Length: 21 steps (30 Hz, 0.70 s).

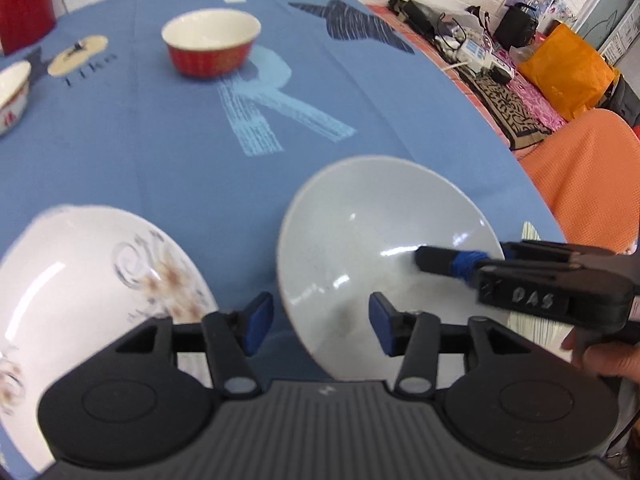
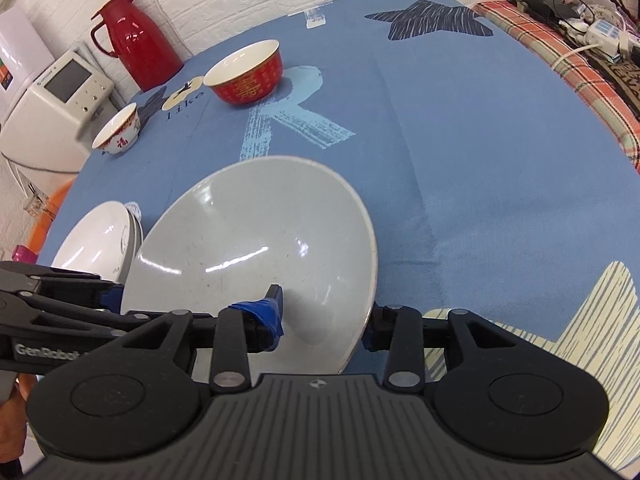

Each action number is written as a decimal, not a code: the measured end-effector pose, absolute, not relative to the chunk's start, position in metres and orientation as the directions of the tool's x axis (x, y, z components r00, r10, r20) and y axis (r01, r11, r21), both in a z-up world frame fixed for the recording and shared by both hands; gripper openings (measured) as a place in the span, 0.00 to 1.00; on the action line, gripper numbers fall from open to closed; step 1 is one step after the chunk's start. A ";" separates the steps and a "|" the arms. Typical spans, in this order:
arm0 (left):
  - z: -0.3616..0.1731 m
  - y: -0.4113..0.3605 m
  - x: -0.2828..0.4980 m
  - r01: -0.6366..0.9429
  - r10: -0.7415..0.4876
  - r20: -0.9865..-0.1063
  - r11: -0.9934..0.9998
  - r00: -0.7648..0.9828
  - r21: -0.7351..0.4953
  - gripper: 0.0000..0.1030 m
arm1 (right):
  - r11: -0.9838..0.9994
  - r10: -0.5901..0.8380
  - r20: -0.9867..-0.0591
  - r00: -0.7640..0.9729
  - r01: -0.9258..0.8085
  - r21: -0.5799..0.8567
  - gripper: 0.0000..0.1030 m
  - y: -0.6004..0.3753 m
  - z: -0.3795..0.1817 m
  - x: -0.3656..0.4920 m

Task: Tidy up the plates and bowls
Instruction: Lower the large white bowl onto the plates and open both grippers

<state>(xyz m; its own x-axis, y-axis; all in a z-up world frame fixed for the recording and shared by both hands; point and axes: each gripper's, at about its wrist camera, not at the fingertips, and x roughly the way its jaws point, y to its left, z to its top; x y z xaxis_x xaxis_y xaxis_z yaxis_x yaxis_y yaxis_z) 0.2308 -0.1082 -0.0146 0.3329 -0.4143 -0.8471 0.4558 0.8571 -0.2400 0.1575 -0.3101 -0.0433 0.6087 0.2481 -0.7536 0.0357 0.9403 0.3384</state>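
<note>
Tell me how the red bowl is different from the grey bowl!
The red bowl is small and deep with steep sides; the grey bowl looks much bigger, wide and shallow. The red bowl is red outside with gold writing and cream inside; the grey bowl is plain. The red bowl sits alone far back on the table; the grey bowl has the right claw around its rim. Both are round, shiny and empty.

Around the glossy, smooth grey ceramic bowl [image 2: 256, 240], the blue tablecloth [image 2: 440, 140] lies matt and woven. Left of it a white glazed plate [image 1: 80, 280] shines; beyond it, a glossy red bowl [image 1: 210, 42].
</note>
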 end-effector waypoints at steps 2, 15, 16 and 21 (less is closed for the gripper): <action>-0.003 -0.095 0.235 0.455 -0.426 -0.840 0.854 0.337 -0.251 0.50 | 0.941 0.230 -0.743 0.629 0.050 0.334 0.22 -0.317 -0.034 0.158; 0.061 -0.011 0.369 0.237 -0.326 -0.775 0.944 0.542 -0.231 0.53 | 0.964 0.208 -0.645 0.735 -0.041 0.264 0.24 -0.311 0.049 0.269; 0.058 -0.013 0.382 0.211 -0.310 -0.780 0.950 0.544 -0.231 0.53 | 0.966 0.217 -0.653 0.726 -0.062 0.251 0.24 -0.306 0.050 0.288; 0.020 -0.035 0.431 0.140 -0.278 -0.834 0.961 0.478 -0.240 0.53 | 0.968 0.203 -0.720 0.663 -0.025 0.249 0.24 -0.290 0.035 0.366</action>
<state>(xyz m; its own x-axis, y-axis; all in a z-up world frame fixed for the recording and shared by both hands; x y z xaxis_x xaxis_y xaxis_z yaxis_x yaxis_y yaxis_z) 0.4310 -0.0347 0.0202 0.4776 -0.2776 -0.8336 0.1398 0.9607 -0.2399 0.3656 -0.2896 0.0351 0.6633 0.2026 -0.7204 -0.0250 0.9681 0.2492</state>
